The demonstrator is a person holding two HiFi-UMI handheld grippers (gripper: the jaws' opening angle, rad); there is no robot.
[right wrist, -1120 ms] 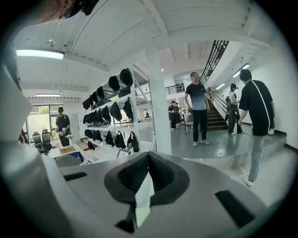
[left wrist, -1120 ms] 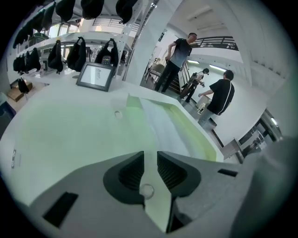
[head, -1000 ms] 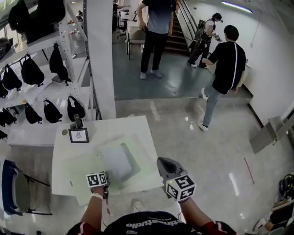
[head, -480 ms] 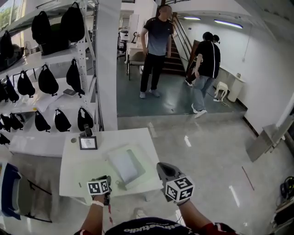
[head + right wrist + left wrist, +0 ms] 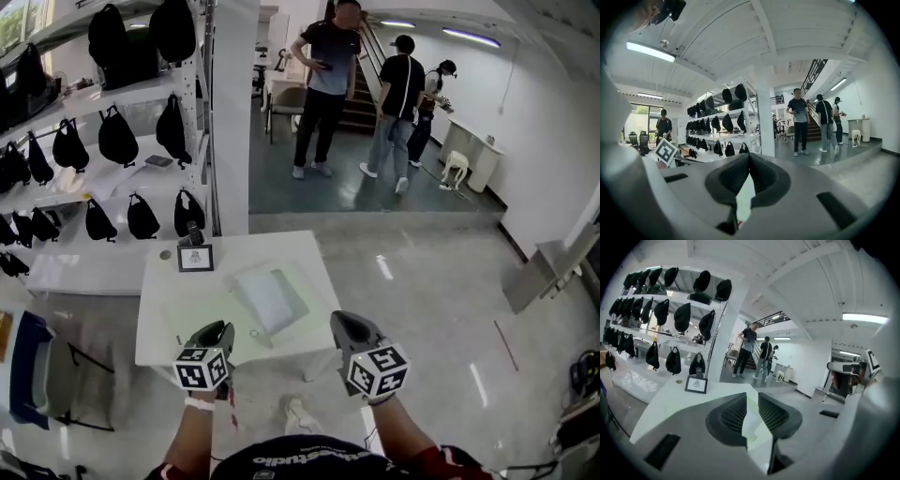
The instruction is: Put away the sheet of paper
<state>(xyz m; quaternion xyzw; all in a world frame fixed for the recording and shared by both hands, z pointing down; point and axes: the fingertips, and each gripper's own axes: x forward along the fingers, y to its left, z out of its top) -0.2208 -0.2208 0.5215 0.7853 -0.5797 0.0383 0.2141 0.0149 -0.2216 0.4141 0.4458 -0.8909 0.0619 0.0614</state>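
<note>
Head view, centre: thin white paper sheet on white table; likely light, floppy; I'd pinch its near edge. Left gripper slightly parted, right gripper closed, both empty.

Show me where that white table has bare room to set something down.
Widest bare patch: the left half of the table, between the picture frame at the back and the near edge. A narrower strip lies free behind the sheet of paper, along the far edge. The sheet covers the middle right; the back left corner is crowded.
</note>
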